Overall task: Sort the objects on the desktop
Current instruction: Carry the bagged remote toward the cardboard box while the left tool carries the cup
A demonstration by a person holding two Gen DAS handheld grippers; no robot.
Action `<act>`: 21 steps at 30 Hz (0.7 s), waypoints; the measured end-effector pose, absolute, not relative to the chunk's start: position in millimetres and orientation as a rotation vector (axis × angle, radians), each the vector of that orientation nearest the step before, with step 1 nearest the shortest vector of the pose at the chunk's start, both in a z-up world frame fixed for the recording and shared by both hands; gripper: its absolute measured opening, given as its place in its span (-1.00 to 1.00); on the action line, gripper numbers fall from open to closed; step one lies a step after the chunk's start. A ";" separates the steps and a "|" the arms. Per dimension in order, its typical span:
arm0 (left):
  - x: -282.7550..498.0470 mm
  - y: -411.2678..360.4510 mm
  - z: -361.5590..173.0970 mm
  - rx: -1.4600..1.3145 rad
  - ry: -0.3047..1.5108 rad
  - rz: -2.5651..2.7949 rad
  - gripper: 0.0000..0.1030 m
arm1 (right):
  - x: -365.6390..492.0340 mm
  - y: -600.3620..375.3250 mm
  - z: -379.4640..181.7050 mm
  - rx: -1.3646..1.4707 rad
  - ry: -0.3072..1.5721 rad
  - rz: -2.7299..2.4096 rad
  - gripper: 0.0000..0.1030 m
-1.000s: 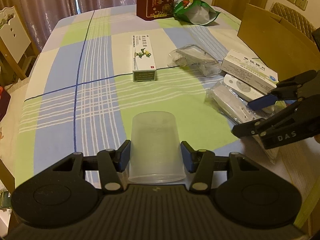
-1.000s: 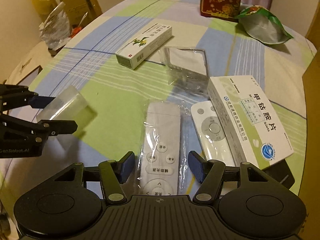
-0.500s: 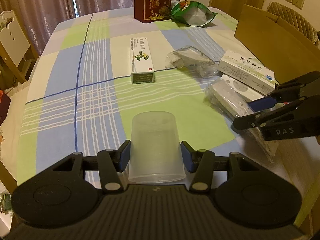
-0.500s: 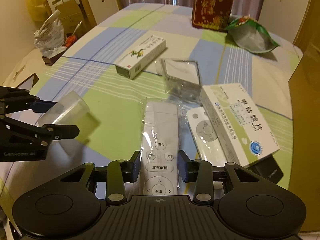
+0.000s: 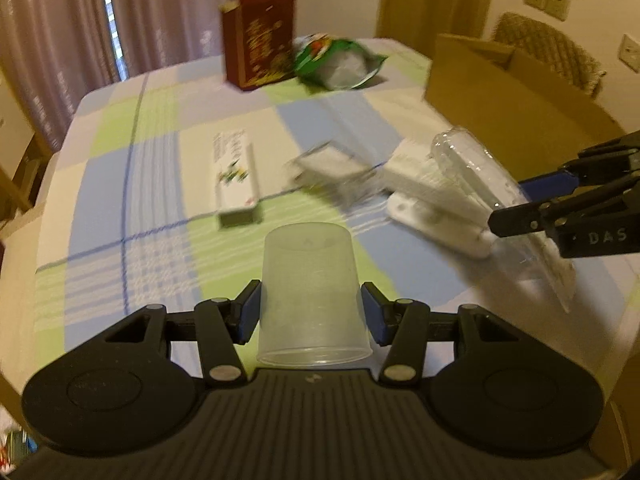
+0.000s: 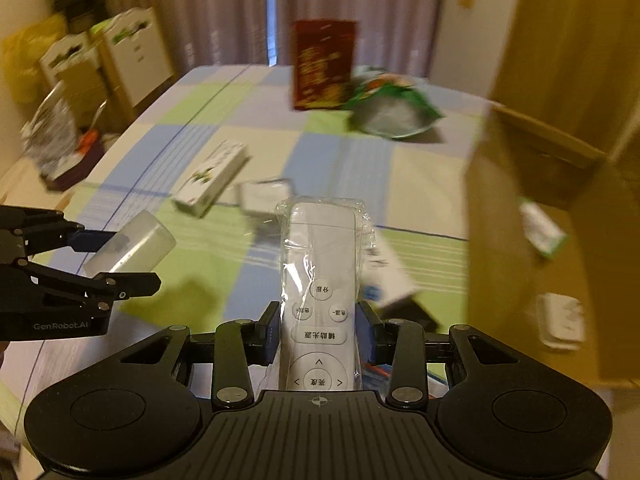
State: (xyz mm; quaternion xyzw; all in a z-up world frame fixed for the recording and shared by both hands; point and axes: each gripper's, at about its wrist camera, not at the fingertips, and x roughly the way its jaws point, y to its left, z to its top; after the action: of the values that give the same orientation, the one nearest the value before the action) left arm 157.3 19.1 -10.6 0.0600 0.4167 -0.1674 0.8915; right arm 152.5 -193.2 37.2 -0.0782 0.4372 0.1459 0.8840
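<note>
My left gripper [image 5: 311,314] is shut on a translucent plastic cup [image 5: 312,292] and holds it above the checked tablecloth; it also shows in the right wrist view [image 6: 128,246]. My right gripper [image 6: 318,328] is shut on a white remote in a clear plastic bag [image 6: 320,280] and holds it lifted off the table. In the left wrist view the bagged remote [image 5: 480,176] hangs tilted from the right gripper [image 5: 528,200].
An open cardboard box [image 6: 532,216] stands at the right with small items inside. On the table lie a long medicine box [image 5: 234,176], a clear packet [image 5: 332,168], a white box and round remote [image 5: 432,216], a green bag [image 5: 336,62] and a red box [image 5: 260,36].
My right gripper closed on the bagged remote and lifted it off the table, swinging toward the cardboard box. The left gripper rose a little with the cup.
</note>
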 end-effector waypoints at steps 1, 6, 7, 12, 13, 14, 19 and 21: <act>157.5 13.2 -6.6 0.130 0.856 -0.365 -0.07 | 149.0 -199.8 42.5 -0.152 0.906 0.285 -0.26; 154.2 -21.7 11.0 0.166 0.820 -0.463 -0.07 | 123.9 -235.4 68.5 -0.106 0.879 0.191 -0.26; 152.9 -29.2 13.7 0.173 0.814 -0.481 -0.07 | 118.5 -242.2 72.3 -0.100 0.876 0.175 -0.26; 144.5 -66.5 25.9 0.196 0.790 -0.570 -0.07 | 91.8 -276.1 82.9 -0.075 0.872 0.099 -0.26; 142.1 -74.6 28.1 0.200 0.785 -0.587 -0.07 | 86.7 -283.4 84.2 -0.071 0.872 0.089 -0.26; 139.7 -82.2 30.0 0.203 0.781 -0.601 -0.07 | 81.7 -290.4 85.2 -0.067 0.872 0.079 -0.26; 126.0 -116.4 37.9 0.215 0.771 -0.652 -0.07 | 63.3 -321.9 86.3 -0.057 0.879 0.047 -0.26; 120.3 -129.7 41.0 0.219 0.767 -0.669 -0.07 | 58.7 -333.0 85.4 -0.054 0.882 0.045 -0.26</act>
State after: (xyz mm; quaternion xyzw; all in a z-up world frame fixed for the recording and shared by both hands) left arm 120.3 -129.7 41.0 0.1046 0.3666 -0.3198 0.8674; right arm 58.7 -333.0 85.4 -0.0264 0.4266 0.0218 0.9038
